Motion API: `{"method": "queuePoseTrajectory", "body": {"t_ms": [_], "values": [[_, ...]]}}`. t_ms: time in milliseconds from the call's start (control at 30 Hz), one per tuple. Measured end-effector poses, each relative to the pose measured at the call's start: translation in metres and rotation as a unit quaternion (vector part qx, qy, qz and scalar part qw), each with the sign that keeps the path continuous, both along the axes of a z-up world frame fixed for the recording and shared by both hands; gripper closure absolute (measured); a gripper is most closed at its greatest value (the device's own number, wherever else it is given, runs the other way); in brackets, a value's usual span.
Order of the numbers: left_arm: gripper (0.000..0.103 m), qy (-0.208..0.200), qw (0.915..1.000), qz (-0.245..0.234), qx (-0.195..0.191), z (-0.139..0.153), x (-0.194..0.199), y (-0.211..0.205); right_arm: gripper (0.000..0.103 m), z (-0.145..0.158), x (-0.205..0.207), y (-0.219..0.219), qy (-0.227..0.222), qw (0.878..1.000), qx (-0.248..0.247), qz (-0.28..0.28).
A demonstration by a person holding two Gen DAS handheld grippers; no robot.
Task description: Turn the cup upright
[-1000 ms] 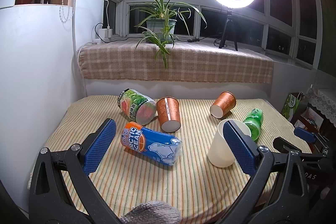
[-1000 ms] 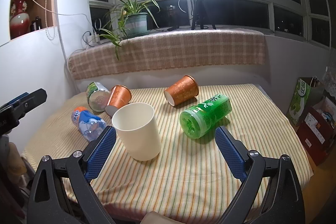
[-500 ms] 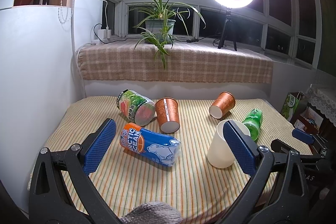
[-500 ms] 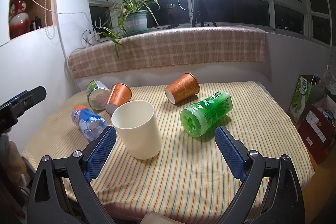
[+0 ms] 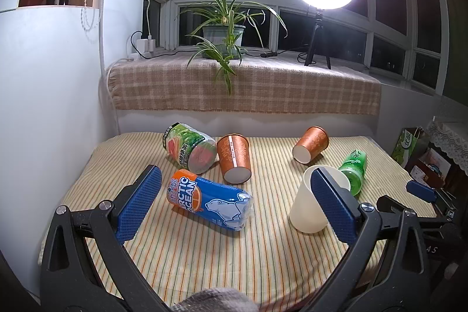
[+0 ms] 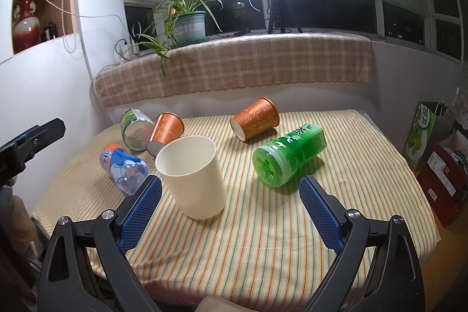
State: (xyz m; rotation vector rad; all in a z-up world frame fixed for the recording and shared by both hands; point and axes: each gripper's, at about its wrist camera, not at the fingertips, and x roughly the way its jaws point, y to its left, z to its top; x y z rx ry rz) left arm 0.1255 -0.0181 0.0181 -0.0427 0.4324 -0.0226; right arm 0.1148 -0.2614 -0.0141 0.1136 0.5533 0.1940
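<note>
A cream cup [image 6: 193,176] stands upright on the striped tablecloth, mouth up; it also shows in the left wrist view [image 5: 310,209], partly behind a finger. Two orange paper cups lie on their sides: one near the left [image 5: 234,158] [image 6: 165,130], one farther back [image 5: 311,144] [image 6: 254,119]. My left gripper [image 5: 234,202] is open and empty, above the near table edge. My right gripper [image 6: 231,206] is open and empty, just in front of the cream cup, not touching it.
A blue Arctic Ocean bottle [image 5: 209,199], a green-and-pink can [image 5: 190,148] and a green tea bottle [image 6: 288,154] lie on their sides on the table [image 6: 263,247]. A white wall [image 5: 44,107] stands left. Boxes [image 6: 438,165] stand right of the table.
Both views have shifted only slightly. The cups and bottles have not moved, and both grippers stay open.
</note>
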Motion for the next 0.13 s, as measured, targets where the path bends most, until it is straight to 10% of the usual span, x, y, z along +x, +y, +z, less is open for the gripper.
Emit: {"method": "queuePoseTrajectory", "body": {"t_ms": [133], "values": [[0.0, 0.0, 1.0, 0.0, 0.0, 0.0, 0.0003, 0.0004, 0.008, -0.0004, 0.0, 0.0004, 0.001, 1.0, 0.0, 0.0]]}}
